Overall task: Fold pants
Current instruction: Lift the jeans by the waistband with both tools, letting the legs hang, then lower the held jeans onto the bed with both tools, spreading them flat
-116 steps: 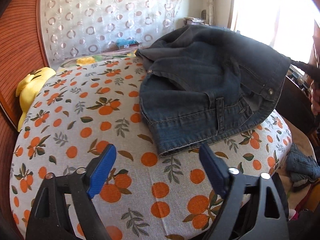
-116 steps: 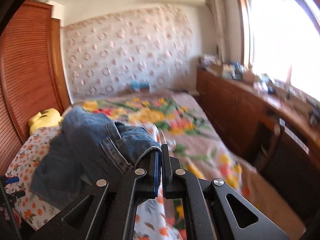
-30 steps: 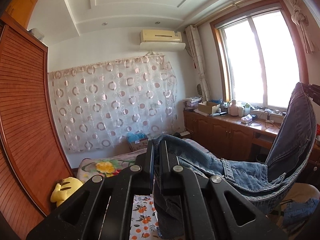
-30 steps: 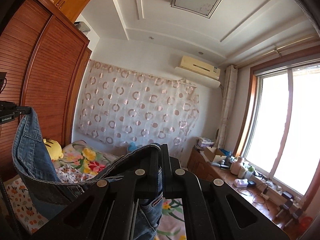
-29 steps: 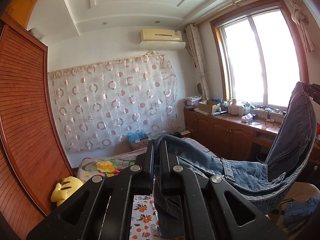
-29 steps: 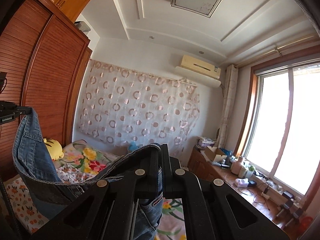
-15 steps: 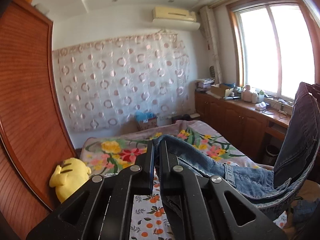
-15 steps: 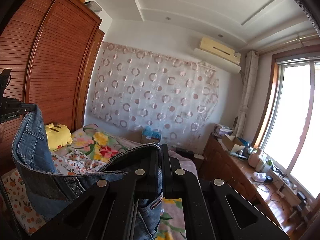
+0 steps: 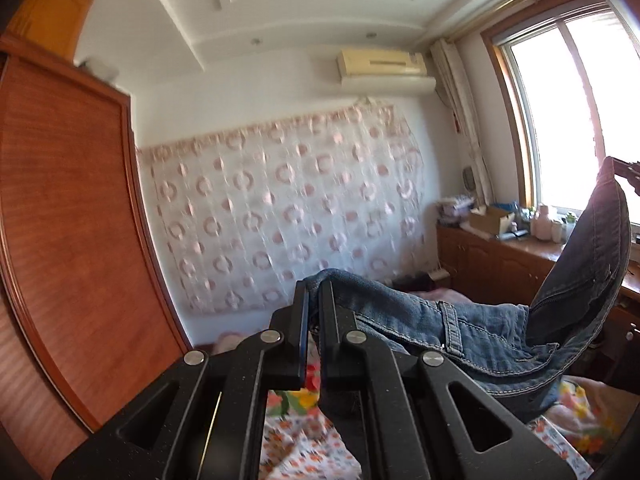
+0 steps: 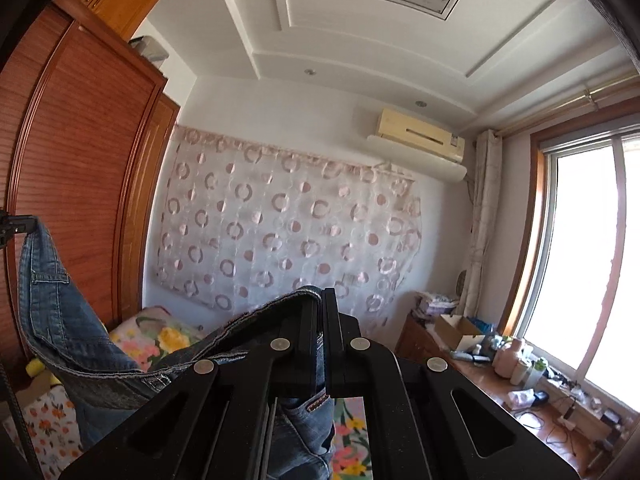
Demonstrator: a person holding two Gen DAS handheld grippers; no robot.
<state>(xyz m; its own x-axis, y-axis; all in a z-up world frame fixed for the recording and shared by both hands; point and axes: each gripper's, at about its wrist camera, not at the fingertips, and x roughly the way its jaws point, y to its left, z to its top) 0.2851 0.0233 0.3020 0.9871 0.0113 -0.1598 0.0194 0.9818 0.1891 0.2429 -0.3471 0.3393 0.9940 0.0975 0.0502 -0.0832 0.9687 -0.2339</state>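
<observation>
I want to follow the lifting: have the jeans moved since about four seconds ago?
Yes. The jeans then lay bunched on the bed; now they hang above it, stretched between the left gripper and right gripper.

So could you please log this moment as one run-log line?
phase: lift | left gripper: shut on jeans waistband | right gripper: shut on jeans waistband | jeans: held up, sagging between grippers, above bed

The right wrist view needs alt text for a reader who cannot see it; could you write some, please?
Closed black tongs pinch the waistband of blue jeans, which sag leftward to a second clamp in front of a wooden wardrobe. Beyond: a circle-patterned curtain and a bright window.
</observation>
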